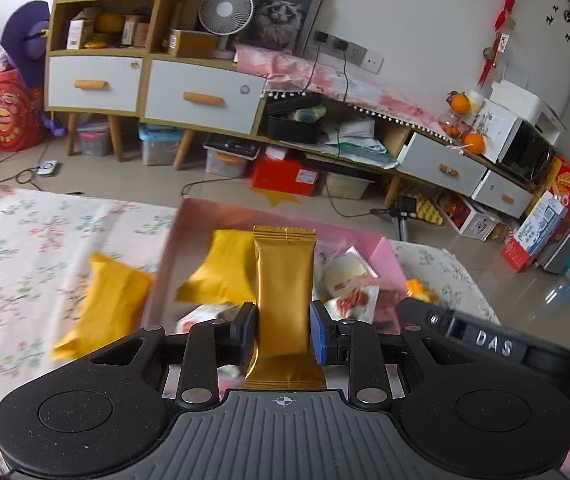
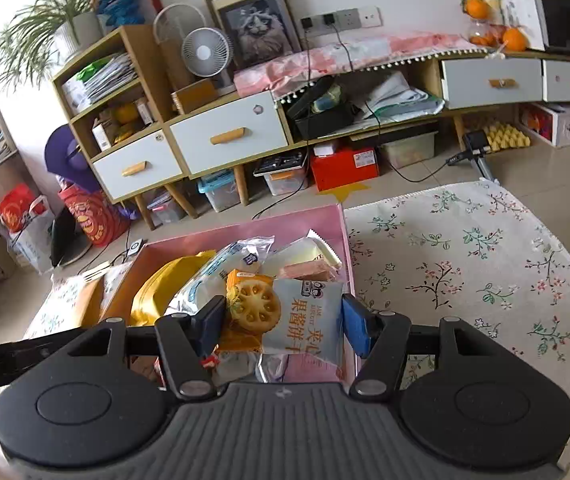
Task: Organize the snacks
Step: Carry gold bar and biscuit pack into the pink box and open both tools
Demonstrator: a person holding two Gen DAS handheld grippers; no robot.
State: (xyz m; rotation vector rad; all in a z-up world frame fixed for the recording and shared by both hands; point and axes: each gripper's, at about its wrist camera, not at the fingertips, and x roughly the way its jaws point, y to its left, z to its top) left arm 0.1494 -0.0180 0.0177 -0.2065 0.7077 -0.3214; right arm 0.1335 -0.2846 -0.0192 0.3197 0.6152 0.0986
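Left tool [image 1: 283,330] grips gold packet [image 1: 283,292] — right tool [image 2: 281,326] seemingly open.

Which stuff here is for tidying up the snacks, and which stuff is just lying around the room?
For the snack job:
left gripper, clamped on the gold snack bar
right gripper, with the biscuit packet between its fingers
pink box
yellow packet on the tablecloth

Just lying around:
fan
cat picture
oranges
red box
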